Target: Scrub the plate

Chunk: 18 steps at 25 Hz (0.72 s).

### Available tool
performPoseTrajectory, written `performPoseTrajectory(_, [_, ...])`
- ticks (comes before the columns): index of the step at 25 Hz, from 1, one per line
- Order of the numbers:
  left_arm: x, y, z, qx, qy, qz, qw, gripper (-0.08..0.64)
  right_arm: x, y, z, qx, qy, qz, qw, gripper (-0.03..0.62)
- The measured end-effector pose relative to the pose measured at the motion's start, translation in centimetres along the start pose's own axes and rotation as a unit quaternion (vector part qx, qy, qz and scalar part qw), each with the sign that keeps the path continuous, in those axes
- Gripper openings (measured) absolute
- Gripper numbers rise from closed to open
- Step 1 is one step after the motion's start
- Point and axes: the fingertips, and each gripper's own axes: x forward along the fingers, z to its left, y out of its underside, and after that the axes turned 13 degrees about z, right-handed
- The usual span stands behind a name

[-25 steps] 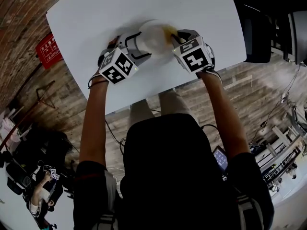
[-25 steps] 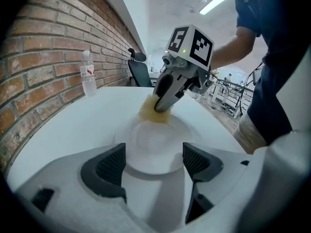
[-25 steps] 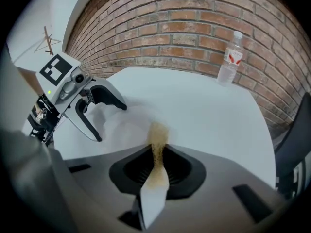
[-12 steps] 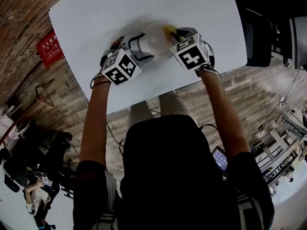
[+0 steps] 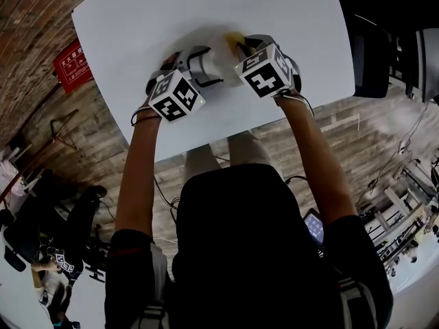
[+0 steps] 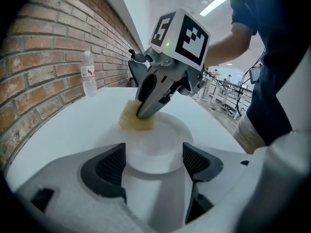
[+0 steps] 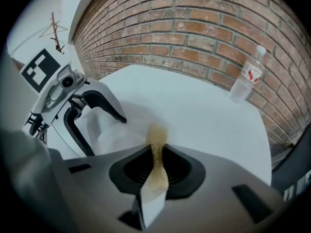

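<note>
White table (image 5: 137, 19) set against a brick wall (image 7: 194, 23) is used as the work surface. The left gripper (image 6: 154, 160) is closed partway onto the near edge of the plate (image 6: 167, 132), and the rim is caught between its two dark pads (image 6: 109, 164). The plate is white and round and is seen lying flat on the table. The right gripper (image 7: 156, 169) is clamped tight on a yellow sponge (image 7: 157, 139), which is squashed thin between the jaws. The sponge's free end is pressed down onto the plate's far rim, opposite the edge held by the left gripper. The two grippers are angled toward each other over the plate, with the marker cubes turned up toward the head view. A clear water bottle (image 6: 89, 74) is stood upright by the wall, well apart from the plate. Wooden floor (image 5: 82, 136) is seen below the table edge.
</note>
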Motion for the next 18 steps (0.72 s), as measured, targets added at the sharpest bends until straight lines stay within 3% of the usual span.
performPoseTrajectory(18, [-0.1,0.0,0.1,-0.008,0.005,-0.012,0.9999,0.350,0.4,-1.9,3.3,-0.024,-0.022,-0.012,0.999,0.057])
